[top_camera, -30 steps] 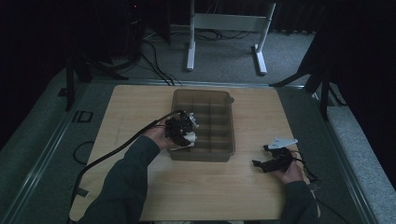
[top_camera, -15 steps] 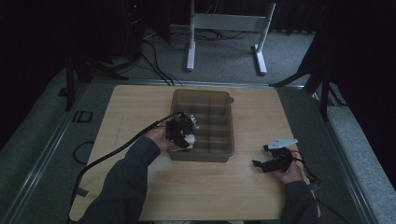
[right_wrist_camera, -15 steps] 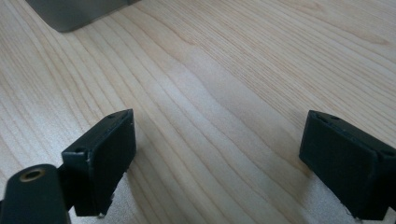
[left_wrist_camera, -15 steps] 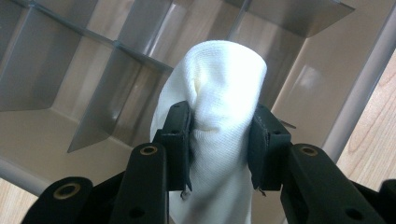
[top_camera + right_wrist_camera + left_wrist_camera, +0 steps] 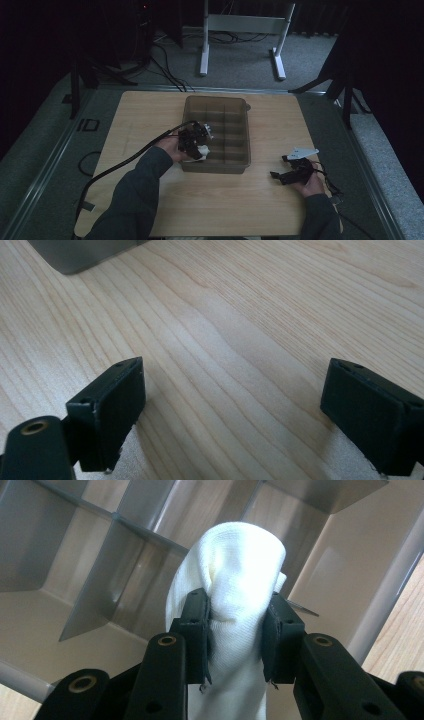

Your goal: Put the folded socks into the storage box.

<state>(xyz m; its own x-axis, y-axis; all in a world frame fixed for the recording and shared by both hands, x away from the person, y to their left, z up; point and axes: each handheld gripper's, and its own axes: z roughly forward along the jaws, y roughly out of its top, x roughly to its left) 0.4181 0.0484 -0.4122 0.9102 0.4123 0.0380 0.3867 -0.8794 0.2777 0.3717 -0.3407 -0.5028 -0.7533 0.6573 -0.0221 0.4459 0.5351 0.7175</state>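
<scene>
Little has shifted since the earlier frame: left gripper (image 5: 235, 630) still hangs over the divided tray's (image 5: 240, 107) near left corner, jaws clamped on a rolled white cloth (image 5: 237, 575), its roll pointing down into a compartment. Right gripper (image 5: 240, 415) rests wide open near the bench's (image 5: 145, 115) right edge.

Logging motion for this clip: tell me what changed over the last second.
Nothing visibly changed. The left tool still holds the white cloth over the compartment tray, and the right tool stays open, low over the wooden table.
</scene>
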